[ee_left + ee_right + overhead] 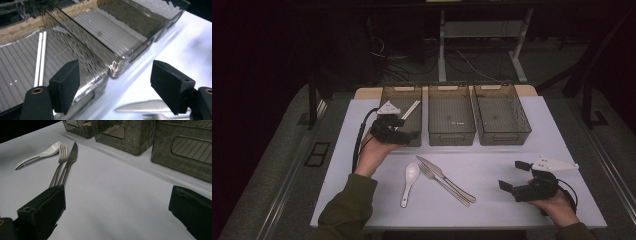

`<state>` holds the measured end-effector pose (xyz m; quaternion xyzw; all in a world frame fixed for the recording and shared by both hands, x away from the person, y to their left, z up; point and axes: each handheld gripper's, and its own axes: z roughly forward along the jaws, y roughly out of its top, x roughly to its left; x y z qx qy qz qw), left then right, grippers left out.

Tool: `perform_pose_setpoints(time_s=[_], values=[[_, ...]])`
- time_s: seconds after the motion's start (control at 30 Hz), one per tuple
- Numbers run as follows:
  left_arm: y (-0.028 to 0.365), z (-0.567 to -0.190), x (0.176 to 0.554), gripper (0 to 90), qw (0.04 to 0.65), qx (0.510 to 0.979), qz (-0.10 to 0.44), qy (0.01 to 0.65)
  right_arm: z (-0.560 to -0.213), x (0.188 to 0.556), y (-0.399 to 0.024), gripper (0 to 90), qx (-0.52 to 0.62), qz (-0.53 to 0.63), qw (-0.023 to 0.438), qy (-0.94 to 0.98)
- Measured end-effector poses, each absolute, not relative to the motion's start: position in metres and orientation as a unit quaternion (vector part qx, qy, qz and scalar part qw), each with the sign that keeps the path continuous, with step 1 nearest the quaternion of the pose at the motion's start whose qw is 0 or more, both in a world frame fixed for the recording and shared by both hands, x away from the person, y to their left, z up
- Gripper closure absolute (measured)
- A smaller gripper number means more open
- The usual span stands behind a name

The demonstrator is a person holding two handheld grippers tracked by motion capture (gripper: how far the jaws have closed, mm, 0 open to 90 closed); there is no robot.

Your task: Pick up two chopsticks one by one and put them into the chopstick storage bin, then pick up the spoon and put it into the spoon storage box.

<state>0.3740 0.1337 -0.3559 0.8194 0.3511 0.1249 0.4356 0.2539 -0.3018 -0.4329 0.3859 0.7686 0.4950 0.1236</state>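
Poised at 10 o'clock on the bench (492,160): left hand-held gripper (401,132), over the near rim of the left bin (388,107). Released, jaws spread wide, nothing between the pads. Judged to be clear of the bin wall because its load is already inside.

Parked at 4 o'clock: right hand-held gripper (513,175), low over the bench. Likewise released and empty, jaws aimed toward 10 o'clock at the loose cutlery. Judged to be standing by for a pick.

Containers, in a row at 12 o'clock, side by side, long axes running 6 to 12:
- Left bin: holds one pair of white chopsticks (411,111), lying flat on the ribbed floor, parallel and touching, along the bin's length.
- Middle bin (451,135): nothing visible inside.
- Right bin (502,136): nothing visible inside.

Not yet binned, at 6 o'clock on the bench:
- White spoon (409,180), bowl toward 12.
- Fork (437,180) and knife (443,175), just beside each other, tips toward 10, handles toward 4.

Probably one bin per cutlery type.
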Motion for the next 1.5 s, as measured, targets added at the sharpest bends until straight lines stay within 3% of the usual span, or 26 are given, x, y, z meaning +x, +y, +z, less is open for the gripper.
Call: perform_pose_setpoints(time_s=[0.6, 0.87, 1.1, 1.5], values=[[0.137, -0.384, 0.319, 21.5, 0.441, 0.823, 0.123, 0.337, -0.432, 0.254, -0.303, 0.8, 0.386, 0.496, 0.125, 0.768], [0.139, -0.395, 0.296, 25.4, 0.427, 0.833, 0.122, 0.329, -0.432, 0.253, -0.303, 0.8, 0.386, 0.497, 0.124, 0.767], [0.14, -0.404, 0.277, 39.7, 0.425, 0.838, 0.108, 0.324, -0.432, 0.254, -0.303, 0.8, 0.386, 0.497, 0.125, 0.767], [0.137, -0.417, 0.259, 84.6, 0.408, 0.855, 0.069, 0.311, -0.431, 0.252, -0.304, 0.8, 0.384, 0.498, 0.127, 0.767]])
